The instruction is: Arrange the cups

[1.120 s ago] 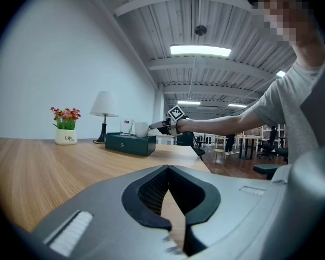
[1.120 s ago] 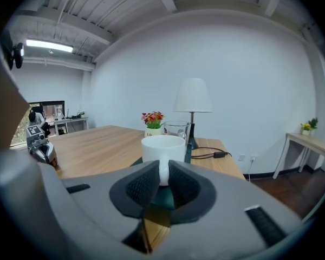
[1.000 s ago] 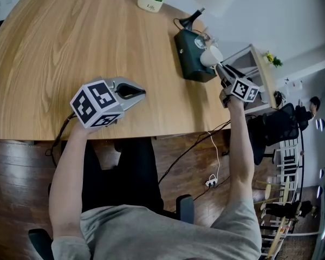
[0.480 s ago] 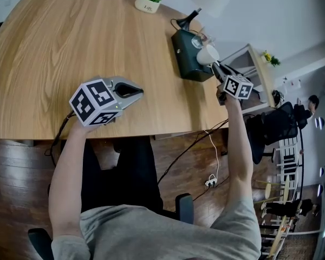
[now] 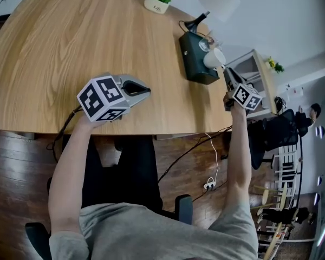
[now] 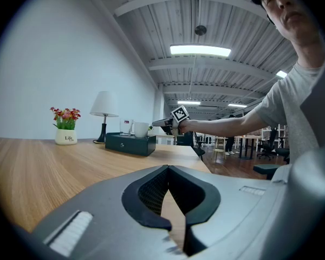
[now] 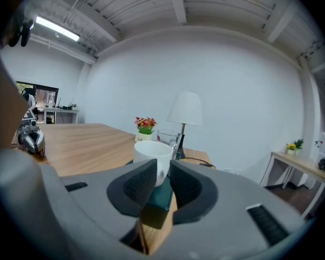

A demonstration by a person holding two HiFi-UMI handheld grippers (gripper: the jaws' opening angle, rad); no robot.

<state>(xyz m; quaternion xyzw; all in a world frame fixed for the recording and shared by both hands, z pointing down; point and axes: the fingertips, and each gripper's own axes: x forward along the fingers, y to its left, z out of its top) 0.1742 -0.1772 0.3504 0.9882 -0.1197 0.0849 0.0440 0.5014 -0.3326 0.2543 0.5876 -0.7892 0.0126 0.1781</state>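
Right gripper view: the right gripper (image 7: 163, 169) has its jaws opening, with a narrow gap, aimed at the white cup (image 7: 152, 149) on the green box (image 7: 162, 194). Whether the cup's handle lies between them is unclear. A glass cup (image 7: 167, 137) stands half hidden behind. The left gripper (image 6: 168, 169) is closed and empty, above the table (image 6: 38, 167).

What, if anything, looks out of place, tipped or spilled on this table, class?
Nothing stands out. The white cup and the glass both stand upright on the dark green box near the edge of the table. The lamp and flower pot are upright too, and nothing is spilled.
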